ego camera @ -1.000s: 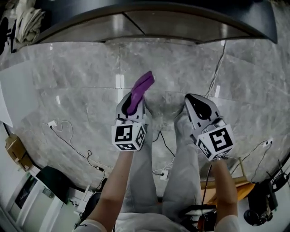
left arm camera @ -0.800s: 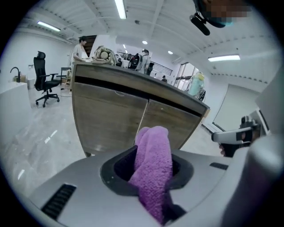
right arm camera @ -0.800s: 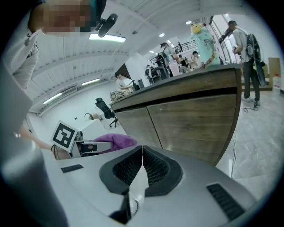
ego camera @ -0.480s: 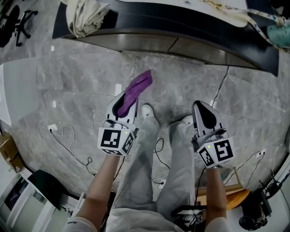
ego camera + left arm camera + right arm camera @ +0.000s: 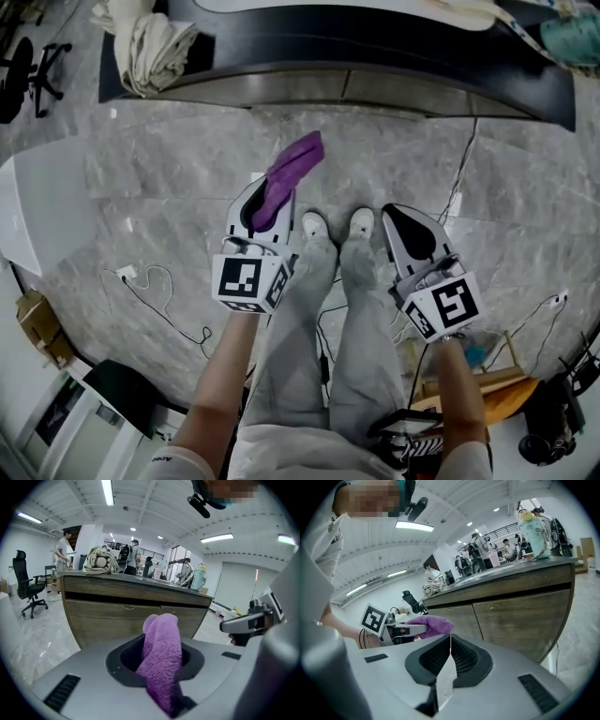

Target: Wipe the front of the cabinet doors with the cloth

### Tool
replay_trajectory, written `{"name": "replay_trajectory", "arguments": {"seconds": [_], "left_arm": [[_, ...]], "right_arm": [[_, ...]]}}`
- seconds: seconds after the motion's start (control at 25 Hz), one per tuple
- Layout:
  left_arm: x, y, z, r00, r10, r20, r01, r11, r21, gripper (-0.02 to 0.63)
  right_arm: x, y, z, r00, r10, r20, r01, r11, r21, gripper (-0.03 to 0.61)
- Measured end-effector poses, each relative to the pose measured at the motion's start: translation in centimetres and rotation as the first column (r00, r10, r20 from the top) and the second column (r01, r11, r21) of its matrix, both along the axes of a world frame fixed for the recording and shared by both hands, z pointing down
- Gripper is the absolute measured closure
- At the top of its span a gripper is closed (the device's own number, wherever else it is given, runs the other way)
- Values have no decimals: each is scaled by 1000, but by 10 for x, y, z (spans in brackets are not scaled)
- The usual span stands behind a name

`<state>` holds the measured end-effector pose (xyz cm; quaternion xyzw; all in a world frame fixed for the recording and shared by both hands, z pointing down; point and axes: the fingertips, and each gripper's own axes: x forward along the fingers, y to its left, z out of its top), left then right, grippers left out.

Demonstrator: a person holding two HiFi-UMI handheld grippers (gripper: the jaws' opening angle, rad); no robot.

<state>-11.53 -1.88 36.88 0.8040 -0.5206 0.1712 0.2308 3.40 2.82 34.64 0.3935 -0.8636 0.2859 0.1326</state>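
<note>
Left gripper [image 5: 265, 192] still clamps the purple cloth [image 5: 295, 164] (right gripper [image 5: 396, 214] closed, empty). Shoes [image 5: 315, 225] now stand together, near the cabinet doors [image 5: 281, 86].

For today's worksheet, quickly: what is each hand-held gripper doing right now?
Left hand-held gripper: closed on the purple cloth.
Right hand-held gripper: closed, holding nothing.

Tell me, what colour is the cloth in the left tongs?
The cloth is purple, seen best in the left gripper view.
</note>
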Motion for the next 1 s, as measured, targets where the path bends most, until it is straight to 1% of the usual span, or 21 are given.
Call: {"name": "replay_trajectory", "arguments": {"seconds": [0.12,0.24,0.4,0.48,0.56,0.68,0.76,0.84,0.88,0.92,1.0], "left_arm": [[16,-10,-14,1000,-20,-17,20,1000,15,522],[17,-26,-22,999,-33,-30,34,999,42,522],[1,-36,-10,998,20,-55,-19,999,27,522],[-11,-41,-3,997,64,-43,-64,998,14,522],[-30,-46,-5,991,129,-26,-128,992,18,522],[-80,-43,-9,974,228,7,-228,973,25,522],[-114,-45,-6,963,267,33,-267,964,10,522],[-140,-52,-7,968,247,45,-247,969,4,522],[-146,-57,-10,973,228,41,-228,974,10,521],[-147,-62,-12,976,214,31,-215,977,18,522],[-132,-67,-13,978,207,2,-207,978,26,521]], "right_arm": [[11,2,-3,1000,-12,-16,12,1000,4,551],[19,-4,-3,999,22,-28,-22,1000,11,551],[9,-13,10,993,100,-57,-101,995,-1,551],[-2,-21,14,989,128,-66,-129,992,0,551],[-18,-27,20,983,164,-84,-164,986,7,551],[-59,-26,28,972,217,-90,-218,976,3,551],[-90,-23,26,967,243,-78,-244,970,2,551],[-116,-23,21,972,227,-64,-227,974,6,551],[-126,-23,18,976,211,-58,-210,978,9,551],[-132,-23,17,979,199,-53,-199,980,11,551],[-131,-19,16,979,199,-44,-199,980,7,551]]}}
